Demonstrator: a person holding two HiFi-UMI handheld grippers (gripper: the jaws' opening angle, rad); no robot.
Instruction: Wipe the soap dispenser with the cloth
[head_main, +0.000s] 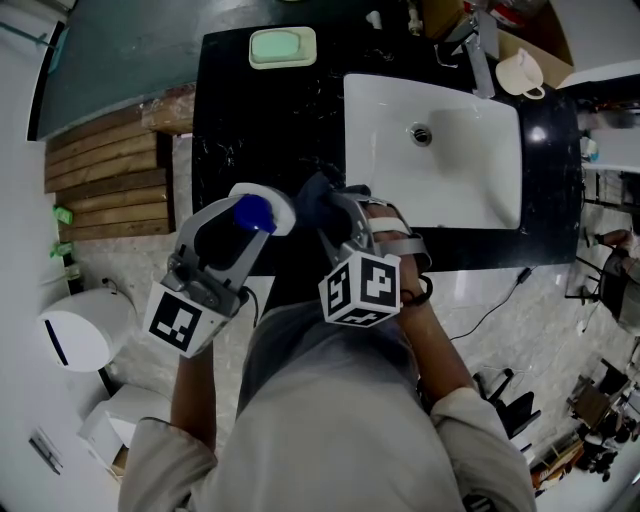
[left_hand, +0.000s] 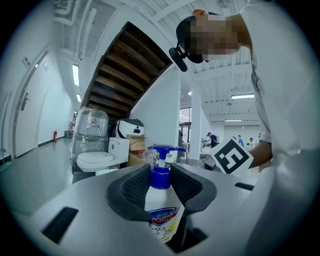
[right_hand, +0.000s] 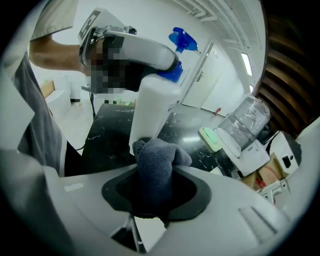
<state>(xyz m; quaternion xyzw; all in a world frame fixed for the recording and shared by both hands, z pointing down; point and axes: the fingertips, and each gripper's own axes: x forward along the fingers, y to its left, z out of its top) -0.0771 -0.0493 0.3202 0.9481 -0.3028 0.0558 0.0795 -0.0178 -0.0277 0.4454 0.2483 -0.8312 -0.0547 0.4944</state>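
The soap dispenser (left_hand: 162, 207), a white bottle with a blue pump (left_hand: 164, 150), is held above the black counter (head_main: 260, 120) with my left gripper (left_hand: 161, 189) shut on its neck and shoulders. In the head view the blue pump (head_main: 251, 212) shows between the left gripper's (head_main: 236, 236) jaws. My right gripper (right_hand: 156, 192) is shut on a grey cloth (right_hand: 155, 162), and the cloth's bunched end presses against the lower side of the dispenser (right_hand: 151, 106). From above, the cloth (head_main: 314, 196) sticks out ahead of the right gripper (head_main: 338, 222), just right of the bottle.
A white sink (head_main: 440, 150) with a faucet (head_main: 480, 48) is set in the counter at right. A green soap dish (head_main: 282, 47) sits at the counter's back, a white cup (head_main: 522, 75) behind the sink. A toilet (left_hand: 95, 160) and boxes stand on the floor.
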